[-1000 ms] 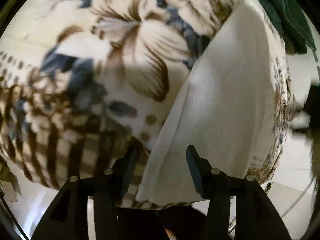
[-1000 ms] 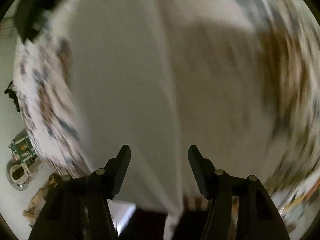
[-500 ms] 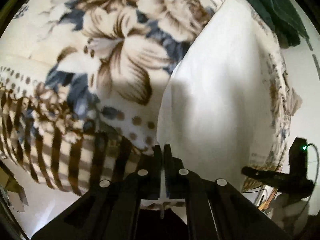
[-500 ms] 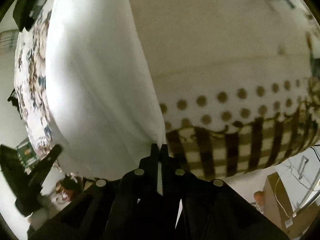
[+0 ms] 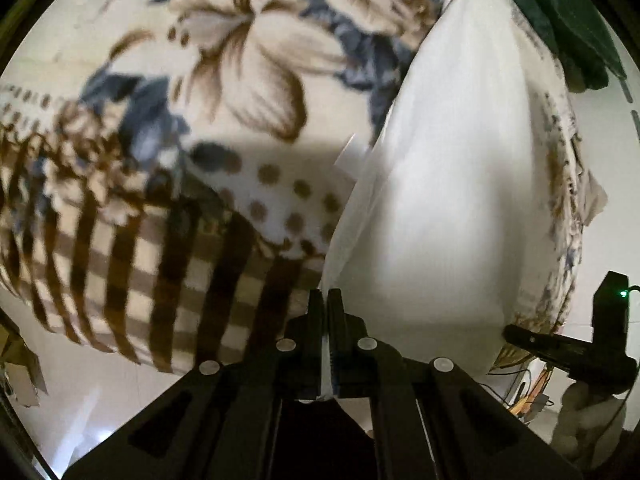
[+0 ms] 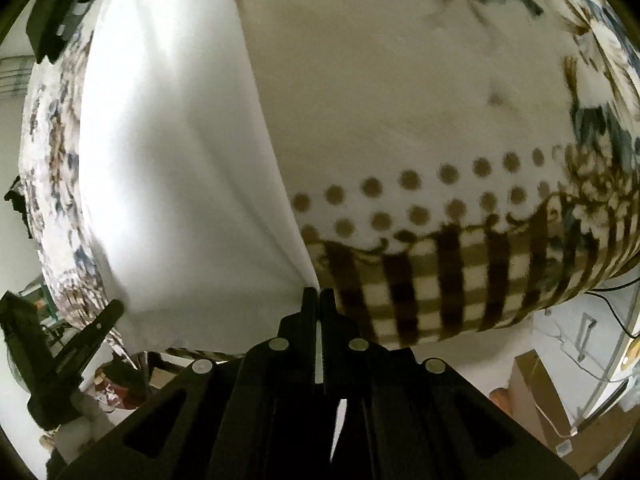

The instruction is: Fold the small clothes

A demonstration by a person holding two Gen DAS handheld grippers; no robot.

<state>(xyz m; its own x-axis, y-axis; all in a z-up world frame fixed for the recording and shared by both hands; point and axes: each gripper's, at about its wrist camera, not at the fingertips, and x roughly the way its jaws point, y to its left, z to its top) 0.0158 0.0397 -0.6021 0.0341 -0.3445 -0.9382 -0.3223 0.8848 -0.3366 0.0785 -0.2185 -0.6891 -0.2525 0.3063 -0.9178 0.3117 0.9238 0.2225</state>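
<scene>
A white garment (image 5: 448,184) lies flat on a bed covered by a floral, dotted and checked blanket (image 5: 208,128). My left gripper (image 5: 325,300) is shut on the garment's near left corner. The garment also shows in the right wrist view (image 6: 172,168), where my right gripper (image 6: 319,298) is shut on its near right corner. Each gripper shows in the other's view: the right one (image 5: 576,348) at the lower right, the left one (image 6: 60,356) at the lower left.
Dark green clothing (image 5: 568,12) lies at the bed's far end. The blanket's checked border (image 6: 460,280) hangs over the near bed edge. Cardboard boxes (image 6: 560,408) and cables stand on the floor to the right. A white floor lies below the bed edge.
Both grippers went from open to shut on the garment's near corners. Since half a second ago they hold the corners with only slight shifts.
</scene>
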